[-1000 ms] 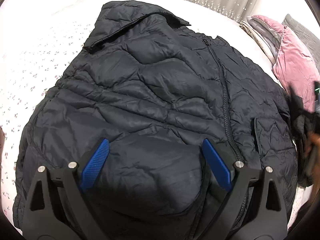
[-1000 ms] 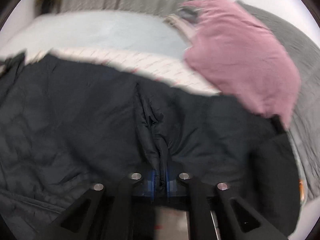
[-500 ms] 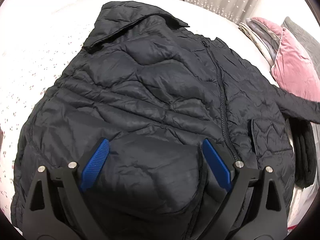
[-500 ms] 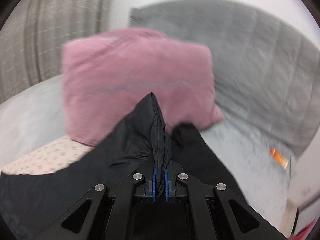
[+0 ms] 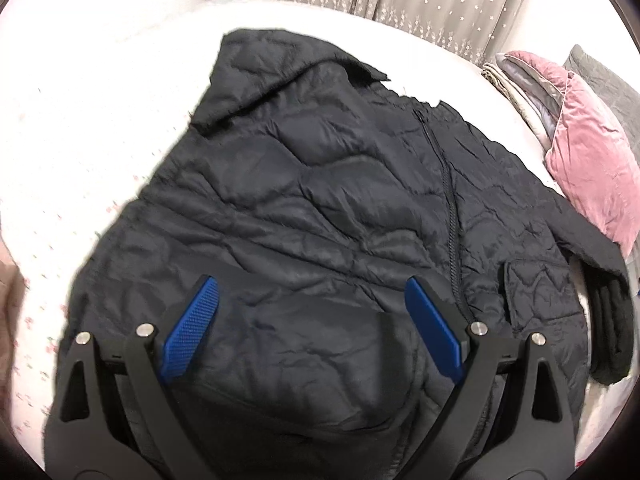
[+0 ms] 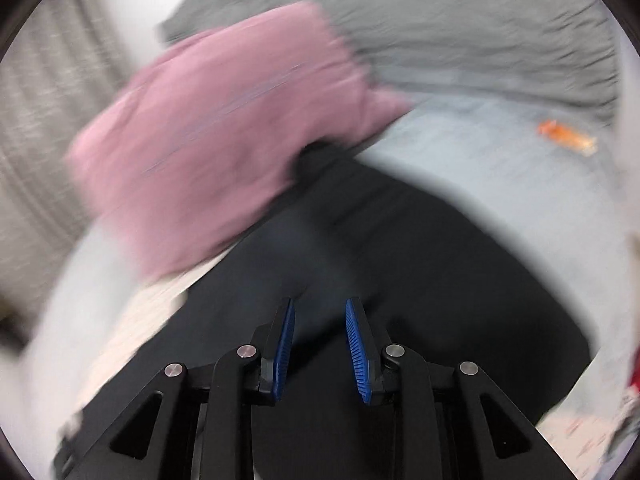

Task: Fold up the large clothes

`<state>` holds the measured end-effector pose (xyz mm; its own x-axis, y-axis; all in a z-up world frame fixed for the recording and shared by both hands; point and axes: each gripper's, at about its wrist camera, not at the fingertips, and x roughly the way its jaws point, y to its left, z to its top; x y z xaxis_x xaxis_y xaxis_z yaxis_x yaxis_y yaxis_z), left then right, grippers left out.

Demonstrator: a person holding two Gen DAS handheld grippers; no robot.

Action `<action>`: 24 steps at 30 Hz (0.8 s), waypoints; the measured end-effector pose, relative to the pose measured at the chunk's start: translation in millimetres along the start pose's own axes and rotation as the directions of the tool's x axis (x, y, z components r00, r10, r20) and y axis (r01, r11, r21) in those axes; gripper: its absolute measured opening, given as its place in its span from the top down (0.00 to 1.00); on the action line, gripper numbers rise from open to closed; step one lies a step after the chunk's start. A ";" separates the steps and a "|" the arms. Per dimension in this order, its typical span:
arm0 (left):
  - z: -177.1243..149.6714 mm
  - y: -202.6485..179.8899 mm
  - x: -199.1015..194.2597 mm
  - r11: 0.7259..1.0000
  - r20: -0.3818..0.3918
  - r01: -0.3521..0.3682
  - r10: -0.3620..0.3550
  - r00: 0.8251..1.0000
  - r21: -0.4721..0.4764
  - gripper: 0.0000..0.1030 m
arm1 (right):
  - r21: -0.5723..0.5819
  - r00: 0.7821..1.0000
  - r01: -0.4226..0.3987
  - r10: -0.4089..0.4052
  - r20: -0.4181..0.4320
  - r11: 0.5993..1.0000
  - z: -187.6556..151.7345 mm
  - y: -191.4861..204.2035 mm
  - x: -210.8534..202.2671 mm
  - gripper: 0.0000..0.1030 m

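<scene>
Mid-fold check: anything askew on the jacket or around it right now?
One sleeve of the black jacket sticks out sideways toward the pink pillow, not yet folded in. Both the left claw and right claw are open.

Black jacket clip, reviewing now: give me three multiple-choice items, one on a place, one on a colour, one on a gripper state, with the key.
1. Where does the pink cushion lie relative to the black jacket in the left wrist view?
A. right of it
B. left of it
C. under it

2. What colour are the pads of the left gripper?
A. red
B. blue
C. green

3. How does the right gripper stand?
A. shut on the jacket
B. shut on the cushion
C. open, holding nothing

Key: 1 A, the cushion sits by the right edge; 2 B, both pads are blue; 3 C, a gap shows between the fingers, with dark fabric only beyond.
</scene>
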<state>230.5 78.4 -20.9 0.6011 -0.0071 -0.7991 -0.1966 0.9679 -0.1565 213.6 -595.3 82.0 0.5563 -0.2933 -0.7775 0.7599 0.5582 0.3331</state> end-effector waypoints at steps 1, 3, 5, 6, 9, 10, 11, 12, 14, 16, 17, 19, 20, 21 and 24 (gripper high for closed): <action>1.6 0.8 -2.3 1.000 0.013 -0.018 0.018 1.000 0.011 0.09 | -0.024 0.998 -0.057 0.056 -0.026 0.998 -14.7 10.2 -9.2 0.74; 6.3 3.5 -6.0 0.997 0.037 -0.066 0.064 0.997 0.039 0.08 | -0.080 0.975 -0.198 0.188 -0.119 0.977 -63.9 43.8 -28.1 0.73; 13.7 7.7 -6.8 0.993 0.047 -0.109 0.106 0.993 0.054 0.08 | -0.112 0.926 -0.330 0.298 -0.232 0.937 -110.9 75.6 -39.9 0.71; 20.9 10.3 -6.5 0.991 0.049 -0.122 0.119 0.992 0.053 0.08 | -0.118 0.885 -0.404 0.356 -0.300 0.907 -135.9 90.8 -43.8 0.71; 51.2 10.1 -4.3 0.990 0.060 -0.126 0.122 0.991 0.060 0.09 | -0.165 0.784 -0.551 0.440 -0.439 0.818 -203.5 127.1 -56.9 0.70; 66.9 3.6 -1.3 0.987 0.065 -0.136 0.130 0.989 0.088 0.09 | -0.189 0.771 -0.574 0.448 -0.453 0.797 -218.6 132.0 -58.7 0.64; 79.8 -4.5 2.3 0.982 0.073 -0.143 0.135 0.988 0.123 0.08 | -0.223 0.761 -0.594 0.450 -0.467 0.773 -240.9 136.4 -59.3 0.47; 98.0 -18.0 9.8 0.971 0.084 -0.157 0.144 0.986 0.178 0.08 | -0.248 0.761 -0.597 0.441 -0.476 0.763 -256.3 138.0 -56.3 0.40; 128.3 -45.5 28.3 0.936 0.119 -0.225 0.199 0.973 0.270 0.08 | -0.309 0.779 -0.569 0.378 -0.500 0.762 -282.5 139.9 -42.0 0.38; 155.3 -74.1 53.9 0.897 0.139 -0.257 0.221 0.965 0.359 0.08 | -0.324 0.783 -0.539 0.321 -0.532 0.777 -299.1 140.6 -29.2 0.38; 169.8 -89.4 72.7 0.870 0.138 -0.274 0.237 0.962 0.411 0.08 | -0.327 0.778 -0.546 0.323 -0.538 0.771 -300.3 139.7 -27.2 0.38; 185.2 -108.7 96.0 0.815 0.167 -0.352 0.310 0.936 0.461 0.08 | -0.353 0.789 -0.547 0.327 -0.520 0.759 -296.9 139.5 -29.5 0.38; 196.0 -122.3 115.0 0.769 0.192 -0.399 0.351 0.916 0.499 0.08 | -0.364 0.798 -0.540 0.325 -0.507 0.759 -292.8 137.9 -25.9 0.38; 201.3 -130.4 125.9 0.744 0.201 -0.417 0.368 0.908 0.522 0.08 | -0.364 0.803 -0.535 0.326 -0.499 0.762 -290.5 135.6 -25.2 0.38; 208.2 -152.2 169.0 0.628 0.253 -0.498 0.441 0.861 0.598 0.08 | -0.372 0.800 -0.541 0.325 -0.505 0.754 -286.8 132.4 -22.1 0.38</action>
<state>523.3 -17.8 -11.2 0.6270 0.4843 -0.6103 0.0408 0.7618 0.6465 205.5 -292.3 -9.6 0.5217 0.3387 -0.7831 0.1473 0.8683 0.4737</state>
